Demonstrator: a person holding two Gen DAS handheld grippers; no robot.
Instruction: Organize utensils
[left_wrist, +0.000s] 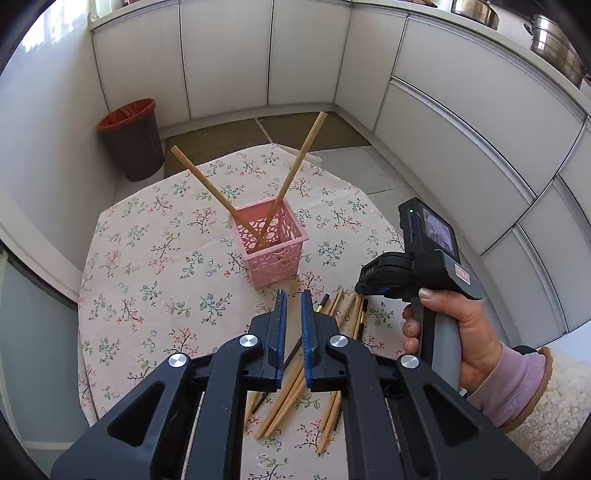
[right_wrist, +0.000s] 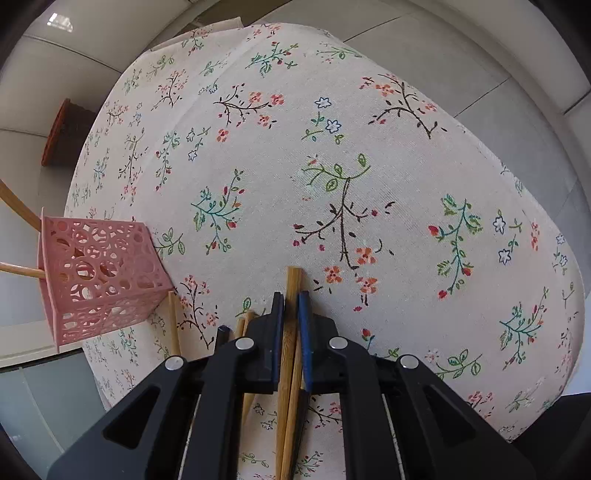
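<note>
A pink perforated basket (left_wrist: 273, 254) stands on the floral tablecloth (left_wrist: 155, 258), with two bamboo chopsticks (left_wrist: 207, 188) leaning out of it in a V. My left gripper (left_wrist: 293, 295) hangs shut above the table, just in front of the basket, with nothing in it. Loose bamboo and dark chopsticks (left_wrist: 284, 402) lie on the cloth under it. A hand (left_wrist: 469, 325) holds the right tool to the right, pointing steeply down at that pile. In the right wrist view my right gripper (right_wrist: 293, 295) is shut on bamboo chopsticks (right_wrist: 294, 277) that lie on the cloth. The basket (right_wrist: 103, 273) is at its left.
A brown bin with a red liner (left_wrist: 133, 140) stands on the floor beyond the table's far left edge. White cabinets (left_wrist: 461, 122) curve around the back and right, with steel pots (left_wrist: 554, 44) on the counter. More chopsticks (right_wrist: 173, 321) lie beside the basket.
</note>
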